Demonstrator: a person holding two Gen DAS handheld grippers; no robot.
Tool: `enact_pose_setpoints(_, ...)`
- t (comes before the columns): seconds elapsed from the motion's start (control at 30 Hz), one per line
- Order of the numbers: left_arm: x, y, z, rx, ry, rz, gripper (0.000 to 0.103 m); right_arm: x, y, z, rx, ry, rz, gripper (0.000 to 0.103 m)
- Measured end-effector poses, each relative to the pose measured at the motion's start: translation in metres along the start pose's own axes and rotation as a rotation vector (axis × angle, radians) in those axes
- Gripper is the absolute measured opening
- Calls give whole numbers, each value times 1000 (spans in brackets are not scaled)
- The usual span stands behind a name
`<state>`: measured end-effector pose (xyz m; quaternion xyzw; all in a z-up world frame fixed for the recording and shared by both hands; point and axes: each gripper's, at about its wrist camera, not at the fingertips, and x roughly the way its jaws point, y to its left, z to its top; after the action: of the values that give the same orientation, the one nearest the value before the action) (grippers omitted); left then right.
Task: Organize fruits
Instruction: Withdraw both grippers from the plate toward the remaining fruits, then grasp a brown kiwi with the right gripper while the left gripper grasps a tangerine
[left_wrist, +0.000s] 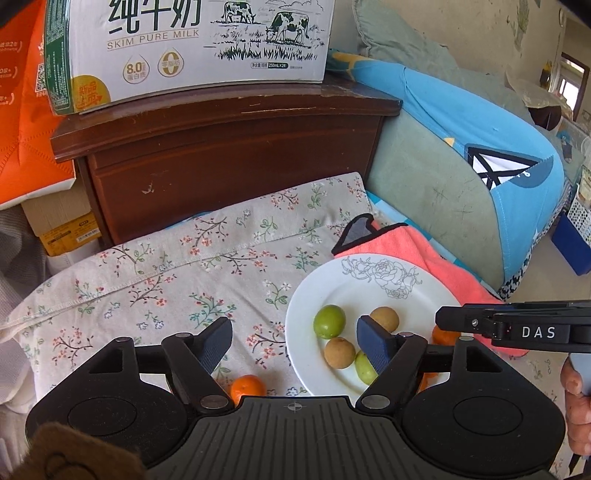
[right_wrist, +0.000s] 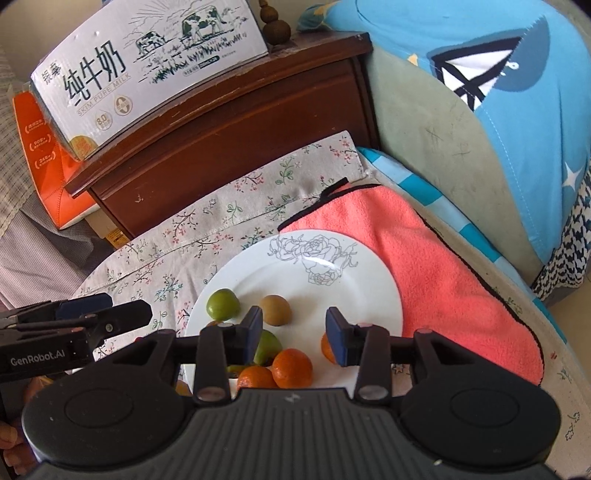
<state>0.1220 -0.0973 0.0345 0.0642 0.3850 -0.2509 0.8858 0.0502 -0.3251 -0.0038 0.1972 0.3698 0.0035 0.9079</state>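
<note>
A white plate (left_wrist: 369, 284) (right_wrist: 351, 280) with a rose drawing lies on a floral cloth. It holds green fruits (left_wrist: 328, 320) (right_wrist: 222, 303), brown fruits (left_wrist: 339, 352) (right_wrist: 275, 309) and several tangerines (right_wrist: 292, 367). One tangerine (left_wrist: 246, 387) lies on the cloth left of the plate. My left gripper (left_wrist: 295, 345) is open and empty, hovering over the plate's left rim. My right gripper (right_wrist: 294, 334) is open and empty above the plate's near part, over the tangerines. Each gripper shows at the edge of the other's view: the right one (left_wrist: 517, 326), the left one (right_wrist: 74, 325).
A coral towel (right_wrist: 436, 273) lies under the plate's right side. A dark wooden cabinet (left_wrist: 229, 155) stands behind with a milk carton box (left_wrist: 192, 48) on top. An orange bag (left_wrist: 26, 122) is at left, a green and blue cushion (left_wrist: 461, 177) at right.
</note>
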Motion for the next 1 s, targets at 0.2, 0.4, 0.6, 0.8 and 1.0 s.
enact_pose_setpoints(0.2,-18,26,-14,48,8,105,77,-2,26,-11,-121,18,75,42)
enact_pose_setpoints(0.4,-28,45,-13,-37,-30,120,82,0,50,-22,-222,32,128,44)
enact_pose_setpoints(0.6,-18,50,-17,-61,24,139,82,2,72,-35,-343,54,165,45)
enact_pose_setpoints(0.8,-5,51,-22,-49,88,161,85,7,86,-46,-435,65,176,45)
enact_pose_setpoints(1.0,7,59,-31,-47,145,180,85,18,98,-56,-506,76,167,44)
